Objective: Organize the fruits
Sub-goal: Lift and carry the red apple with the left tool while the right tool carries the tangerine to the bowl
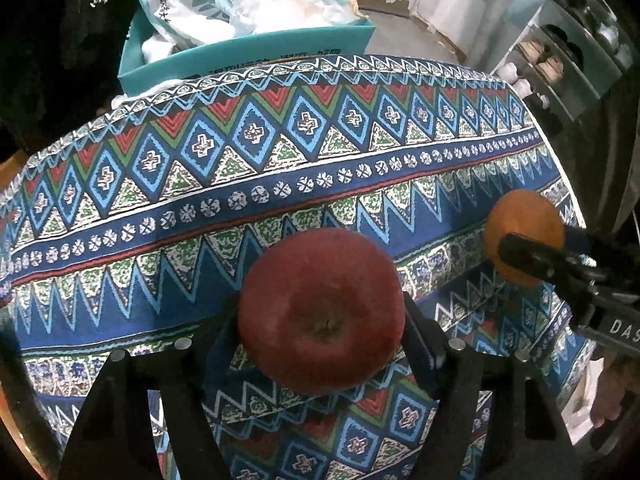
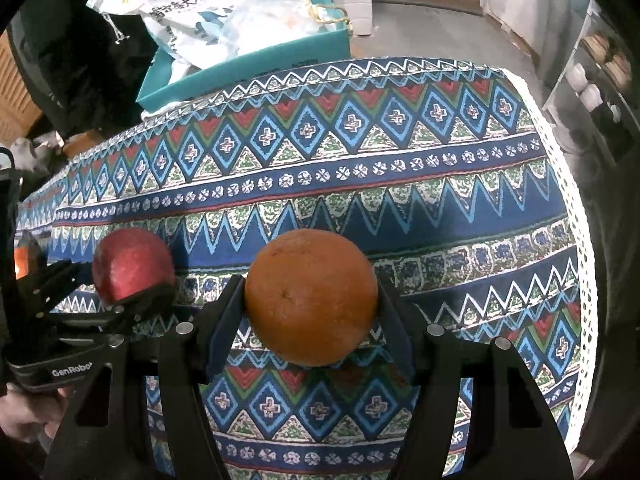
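Observation:
My left gripper (image 1: pixel 320 312) is shut on a red apple (image 1: pixel 322 310), stem end toward the camera, held just above the patterned tablecloth (image 1: pixel 280 168). My right gripper (image 2: pixel 312 300) is shut on an orange (image 2: pixel 311 296), also just above the cloth. In the left wrist view the orange (image 1: pixel 524 224) and the right gripper (image 1: pixel 528 256) show at the right. In the right wrist view the apple (image 2: pixel 132 264) and the left gripper (image 2: pixel 132 292) show at the left. The two fruits are side by side and apart.
A teal box (image 1: pixel 248 52) with white printed bags (image 1: pixel 188 4) stands beyond the table's far edge; it also shows in the right wrist view (image 2: pixel 248 68). A shelf unit (image 1: pixel 568 52) with jars stands at the right. The cloth's right edge (image 2: pixel 576 216) drops off.

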The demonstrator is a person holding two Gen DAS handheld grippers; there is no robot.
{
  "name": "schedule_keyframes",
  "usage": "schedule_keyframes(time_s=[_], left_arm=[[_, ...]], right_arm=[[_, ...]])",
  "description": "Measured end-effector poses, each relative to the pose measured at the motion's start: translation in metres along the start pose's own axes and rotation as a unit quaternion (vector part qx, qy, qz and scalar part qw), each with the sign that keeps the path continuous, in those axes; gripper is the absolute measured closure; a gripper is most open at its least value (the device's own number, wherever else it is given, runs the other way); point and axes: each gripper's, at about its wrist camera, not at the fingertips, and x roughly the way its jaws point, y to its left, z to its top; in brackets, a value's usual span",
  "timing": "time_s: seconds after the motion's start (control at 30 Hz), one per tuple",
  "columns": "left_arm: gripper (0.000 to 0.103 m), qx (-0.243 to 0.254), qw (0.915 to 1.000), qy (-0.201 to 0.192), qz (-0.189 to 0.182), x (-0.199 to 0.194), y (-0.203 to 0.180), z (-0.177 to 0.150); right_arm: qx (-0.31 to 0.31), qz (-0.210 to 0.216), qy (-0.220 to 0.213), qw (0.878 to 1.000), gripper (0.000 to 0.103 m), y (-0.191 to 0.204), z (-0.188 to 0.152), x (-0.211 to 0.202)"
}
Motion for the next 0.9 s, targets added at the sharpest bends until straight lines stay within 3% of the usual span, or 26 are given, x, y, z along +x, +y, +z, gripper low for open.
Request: schedule_keyframes(time_s=[0.53,0.9], left_arm=[[0.028,-0.029,0.999,-0.033,-0.01,-0.06,0.034,-0.016],[0.028,-0.051,0.9965,-0.066,0.011,-0.111,0.066,-0.028]], right_arm=[[-0.037,0.015,-0.036,0.999,0.038,0.043,0.012,-0.029],[-0.084,0.032,-0.069,0.994,0.038,0.099,0.019,-0.059]])
